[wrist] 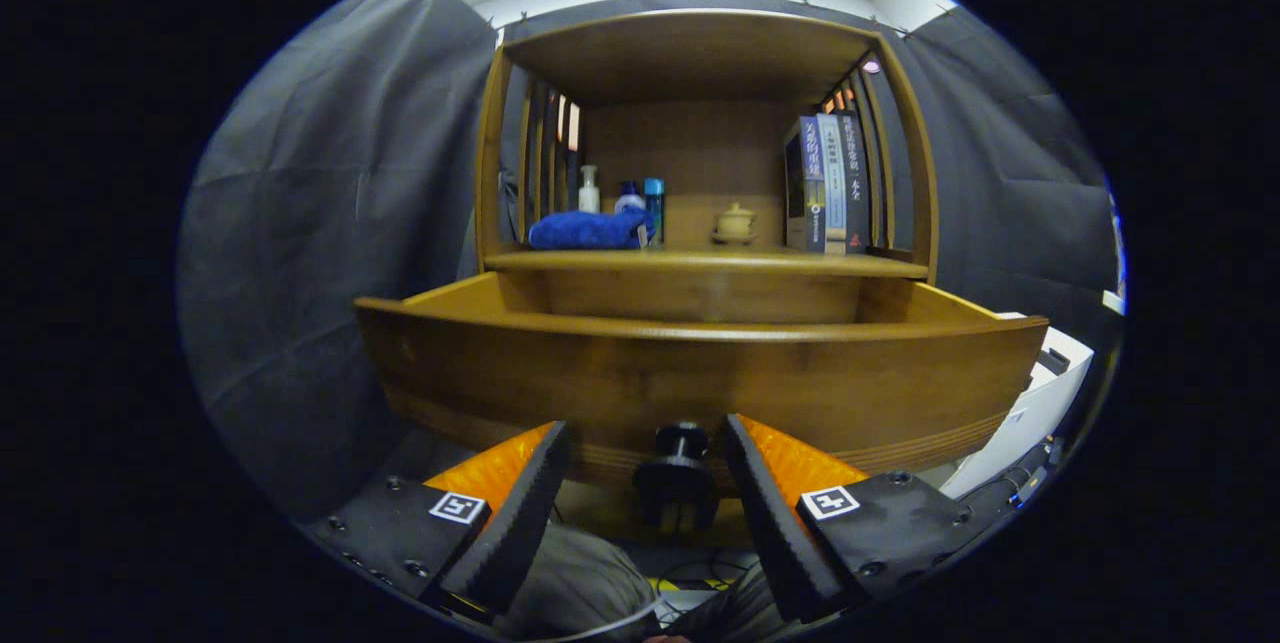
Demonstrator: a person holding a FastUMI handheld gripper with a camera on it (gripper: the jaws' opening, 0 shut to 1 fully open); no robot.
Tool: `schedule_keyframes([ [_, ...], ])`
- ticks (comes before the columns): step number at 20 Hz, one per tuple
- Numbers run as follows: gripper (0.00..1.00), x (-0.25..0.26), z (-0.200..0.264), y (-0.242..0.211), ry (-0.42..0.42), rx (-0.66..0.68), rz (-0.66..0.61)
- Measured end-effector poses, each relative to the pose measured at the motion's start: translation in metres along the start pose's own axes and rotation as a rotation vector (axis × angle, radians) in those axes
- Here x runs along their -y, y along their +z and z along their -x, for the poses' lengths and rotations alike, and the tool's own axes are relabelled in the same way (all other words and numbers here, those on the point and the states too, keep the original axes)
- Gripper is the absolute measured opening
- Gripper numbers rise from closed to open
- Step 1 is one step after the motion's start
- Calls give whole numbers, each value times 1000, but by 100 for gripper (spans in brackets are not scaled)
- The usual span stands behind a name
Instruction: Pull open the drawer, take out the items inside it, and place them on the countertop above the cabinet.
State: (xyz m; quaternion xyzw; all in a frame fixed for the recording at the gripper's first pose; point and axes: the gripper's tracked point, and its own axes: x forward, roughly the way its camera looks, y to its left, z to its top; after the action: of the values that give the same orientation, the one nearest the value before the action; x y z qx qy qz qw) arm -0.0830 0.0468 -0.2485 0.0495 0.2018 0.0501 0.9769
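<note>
Between the two orange-and-black fingers, at 12 o'clock from the gripper [640,483], sits the dark knob [680,468] of the wooden drawer [700,373]. The fingers stand spread apart on either side of the knob with a clear gap to each, so the tool is open and grips nothing. The drawer is pulled out toward the camera, its front panel just ahead of the fingertips; its inside cannot be seen from this low angle. Beyond it, further along 12 o'clock, lies the countertop [700,263] of the cabinet, carrying a blue cloth [585,229] at 11 o'clock, a white bottle [589,190] and a blue bottle [654,208] behind it, a small lidded cup [735,222] at centre, and upright books [828,183] at 1 o'clock.
</note>
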Motion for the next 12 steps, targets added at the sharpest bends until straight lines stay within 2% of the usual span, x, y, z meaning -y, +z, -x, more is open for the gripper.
schedule_keyframes([
  [3,99,11,4,81,-9,141,-19],
  [5,99,17,2,140,-11,203,11],
  [9,99,12,-33,210,63,153,88],
  [12,99,8,-83,204,123,-22,135],
])
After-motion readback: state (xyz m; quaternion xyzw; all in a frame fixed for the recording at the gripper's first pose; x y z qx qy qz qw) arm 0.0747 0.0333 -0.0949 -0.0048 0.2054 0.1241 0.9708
